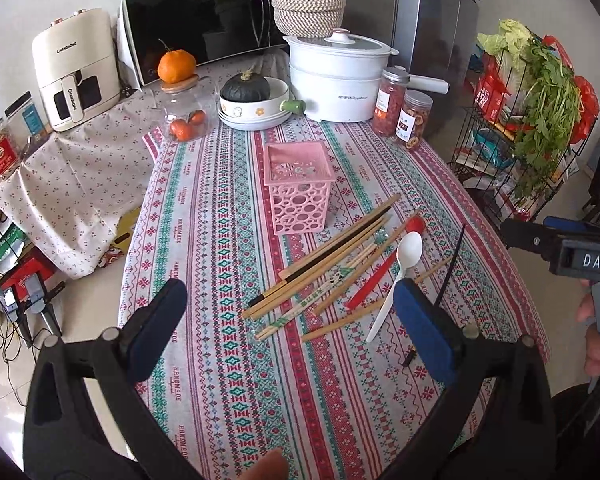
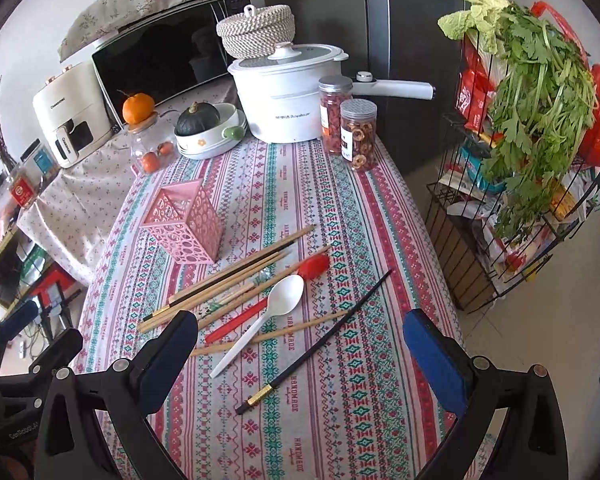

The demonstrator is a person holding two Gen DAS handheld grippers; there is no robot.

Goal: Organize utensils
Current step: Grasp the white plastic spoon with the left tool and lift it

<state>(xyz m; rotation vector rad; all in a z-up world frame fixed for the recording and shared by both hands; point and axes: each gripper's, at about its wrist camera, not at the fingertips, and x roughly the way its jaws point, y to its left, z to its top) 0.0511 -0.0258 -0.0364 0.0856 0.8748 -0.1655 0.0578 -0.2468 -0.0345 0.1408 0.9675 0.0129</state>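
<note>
Left wrist view: the left gripper (image 1: 290, 320), its blue-padded jaws spread wide and empty, hangs above a striped, patterned tablecloth (image 1: 220, 380). Its right pad hides the lower end of the thin black chopstick (image 1: 452, 268) and crosses the handle of the white plastic spoon (image 1: 398, 276); a small dark piece near that pad is too small to identify. At the frame's right edge the right gripper's body and part of a hand (image 1: 594, 328) are cut off.

The loose pile of bamboo and dark chopsticks (image 1: 320, 268) lies just ahead of and between the left jaws, fanned diagonally, with a red plastic spoon (image 1: 380, 268) among them, its bowl apparently toward the far end. The pink perforated plastic utensil basket (image 1: 300, 188) stands upright and empty just beyond the pile, touching none of it.

Right wrist view: the right gripper (image 2: 300, 344) is likewise wide open and holds nothing. The white spoon and the gold-banded black chopstick lie between its jaws; its left pad covers the near ends of several bamboo sticks.

Behind the basket stand a white lidded pot (image 1: 336, 80), two clear jars of dried snacks (image 1: 400, 108), a dark green squash in stacked bowls (image 1: 246, 88) and a black microwave (image 1: 204, 24). A wire rack of leafy greens (image 2: 532, 120) stands right of the table.
</note>
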